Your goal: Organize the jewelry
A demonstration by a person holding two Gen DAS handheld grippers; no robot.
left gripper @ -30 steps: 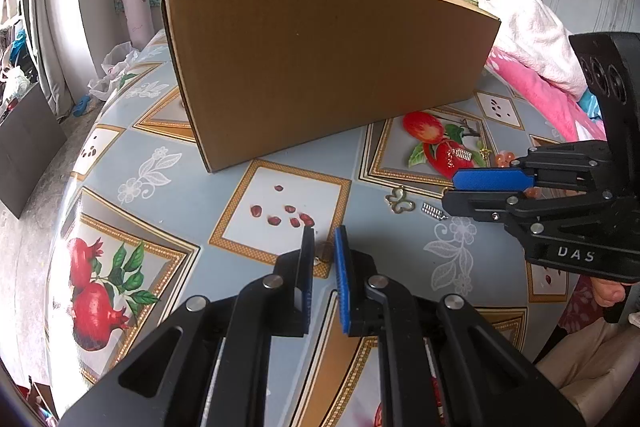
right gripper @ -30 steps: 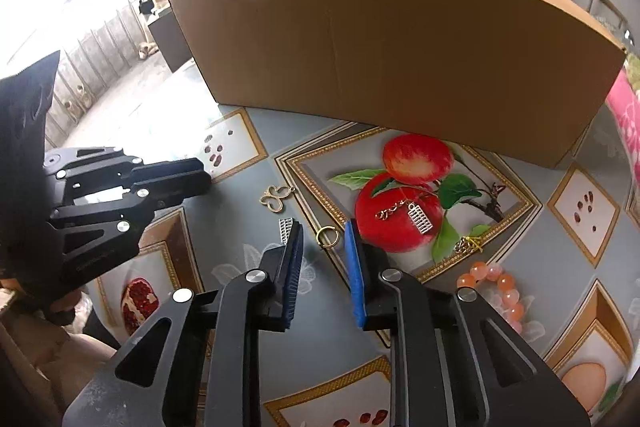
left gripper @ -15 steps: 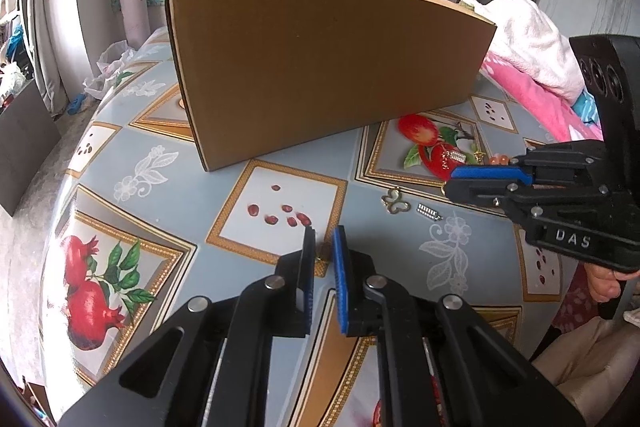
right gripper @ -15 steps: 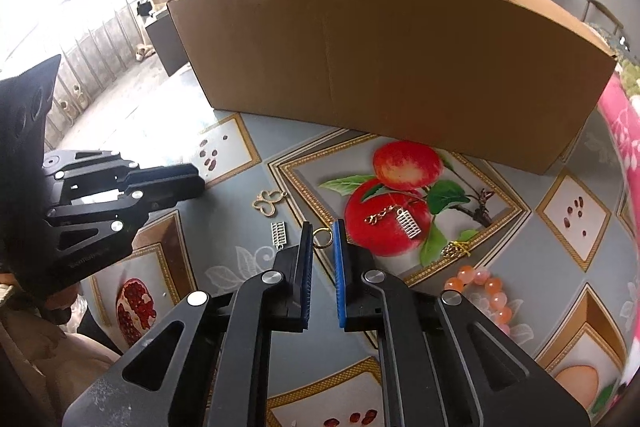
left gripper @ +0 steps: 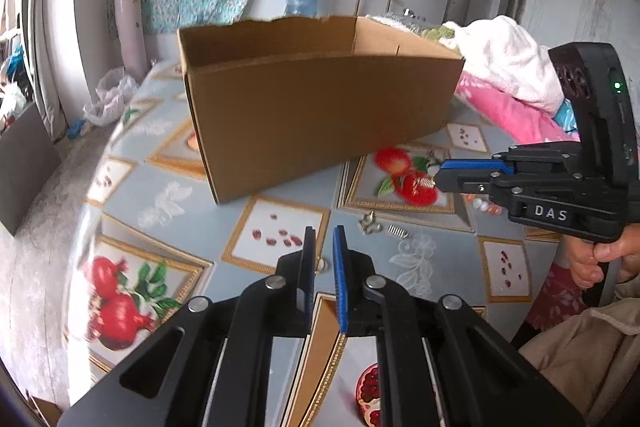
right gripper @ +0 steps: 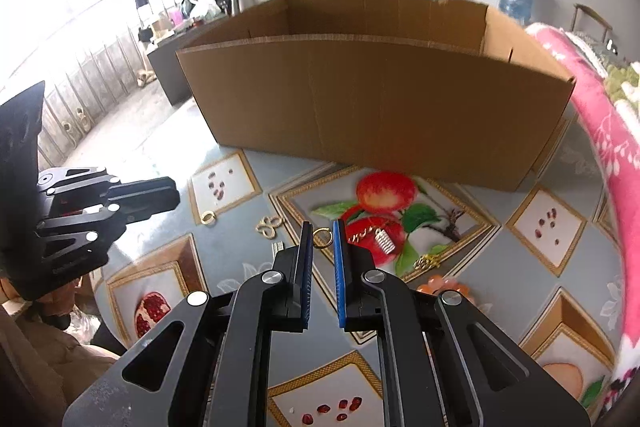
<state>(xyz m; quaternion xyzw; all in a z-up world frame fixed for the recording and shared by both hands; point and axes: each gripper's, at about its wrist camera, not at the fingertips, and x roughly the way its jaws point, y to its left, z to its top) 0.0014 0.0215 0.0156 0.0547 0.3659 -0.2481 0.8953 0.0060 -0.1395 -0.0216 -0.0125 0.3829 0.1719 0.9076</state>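
My right gripper [right gripper: 322, 231] is shut on a gold ring [right gripper: 322, 238] and holds it above the table. It also shows in the left wrist view [left gripper: 444, 175]. My left gripper [left gripper: 323, 241] has its jaws nearly together, and a second gold ring [left gripper: 321, 263] lies on the table between them; that ring also shows in the right wrist view [right gripper: 208, 217]. A gold clover piece [right gripper: 269, 225], a silver coil earring [right gripper: 383, 238], a gold charm [right gripper: 426, 260] and orange beads [right gripper: 440, 285] lie on the tablecloth. An open cardboard box [right gripper: 372, 107] stands behind them.
The table has a blue fruit-patterned oilcloth [right gripper: 540, 223]. A pink blanket [right gripper: 600, 131] lies at the right edge. A small silver coil [left gripper: 399, 231] lies beside the clover piece [left gripper: 370, 223]. The table's edge curves away on the left [left gripper: 86, 211].
Both grippers rose, so the box's open top now shows. The right gripper closed on the gold ring and lifted it off the table. The left gripper's jaws stayed nearly closed.
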